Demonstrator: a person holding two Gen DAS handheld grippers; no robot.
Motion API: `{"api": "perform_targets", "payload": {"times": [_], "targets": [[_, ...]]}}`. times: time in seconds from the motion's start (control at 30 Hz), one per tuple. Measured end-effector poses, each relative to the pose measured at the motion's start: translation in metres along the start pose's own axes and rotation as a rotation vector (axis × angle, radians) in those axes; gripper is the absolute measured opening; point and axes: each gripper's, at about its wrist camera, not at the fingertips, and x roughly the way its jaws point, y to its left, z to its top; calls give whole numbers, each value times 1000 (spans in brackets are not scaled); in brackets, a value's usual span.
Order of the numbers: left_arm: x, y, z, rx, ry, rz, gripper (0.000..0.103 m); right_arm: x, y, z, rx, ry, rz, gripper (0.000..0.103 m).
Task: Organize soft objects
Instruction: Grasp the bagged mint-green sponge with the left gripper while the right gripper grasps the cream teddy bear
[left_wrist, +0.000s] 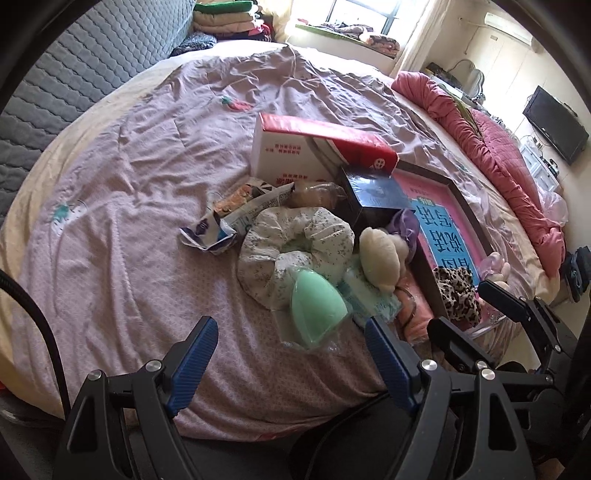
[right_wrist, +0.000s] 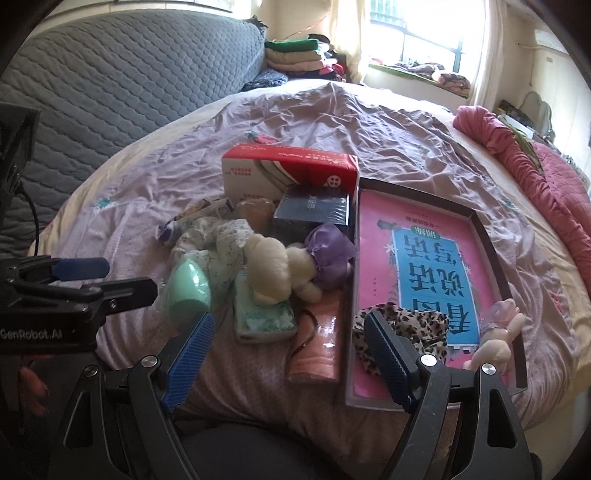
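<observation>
A bed (right_wrist: 388, 122) is covered with clutter; soft items are heaped beside a shallow box (right_wrist: 496, 258) already holding a leopard scrunchie (right_wrist: 406, 321). A cream plush (right_wrist: 269, 266) is draped over a tissue pack (right_wrist: 264, 317), so both could be snagged together. The left claw (left_wrist: 291, 354) and right claw (right_wrist: 291, 350) are released, empty.
</observation>
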Motion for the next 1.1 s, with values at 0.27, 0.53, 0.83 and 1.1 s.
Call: {"api": "perform_targets", "payload": {"times": [0.27, 0.53, 0.83, 1.1], "targets": [[35, -2, 15, -38, 66, -12, 81, 19, -14, -2, 5, 8, -30, 84], [51, 6, 14, -65, 103, -7, 81, 34, -16, 3, -3, 12, -21, 84], [54, 27, 8, -134, 106, -98, 75, 54, -2, 14, -42, -10, 10, 84], [53, 34, 8, -125, 104, -100, 74, 82, 19, 17, -176, 6, -112, 84]]}}
